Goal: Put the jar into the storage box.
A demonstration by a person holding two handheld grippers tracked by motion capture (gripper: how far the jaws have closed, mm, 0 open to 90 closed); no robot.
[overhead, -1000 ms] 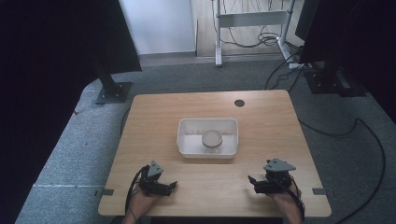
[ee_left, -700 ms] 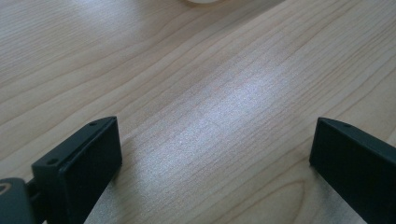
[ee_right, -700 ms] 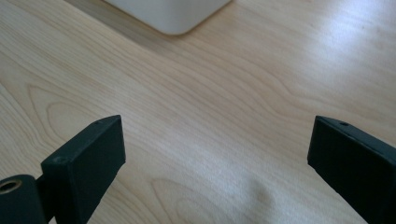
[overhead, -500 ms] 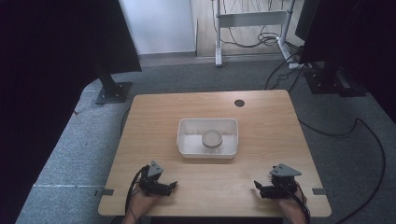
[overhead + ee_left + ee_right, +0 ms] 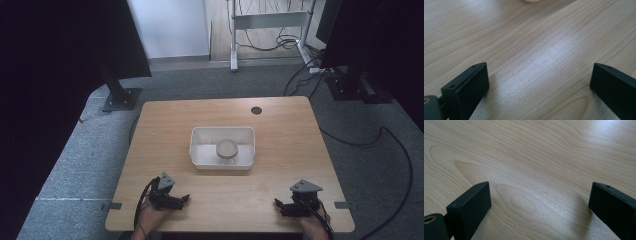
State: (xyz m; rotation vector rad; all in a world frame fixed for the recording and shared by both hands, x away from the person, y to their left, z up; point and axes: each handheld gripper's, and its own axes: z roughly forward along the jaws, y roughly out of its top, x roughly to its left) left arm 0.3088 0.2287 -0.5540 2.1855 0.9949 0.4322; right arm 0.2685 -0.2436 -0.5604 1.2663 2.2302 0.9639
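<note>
Resting on the tabletop [image 5: 280, 125] near its front edge: left gripper [image 5: 184, 199] and right gripper [image 5: 278, 205], both released, jaws wide. White tray [image 5: 199, 145] sits mid-tabletop, well apart from both, round cup [image 5: 226, 148] inside.

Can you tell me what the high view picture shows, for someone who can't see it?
A white tray with a round cup inside sits mid-table on a wooden table. Near the front edge, hands hold the left gripper and right gripper, both open and empty.
</note>
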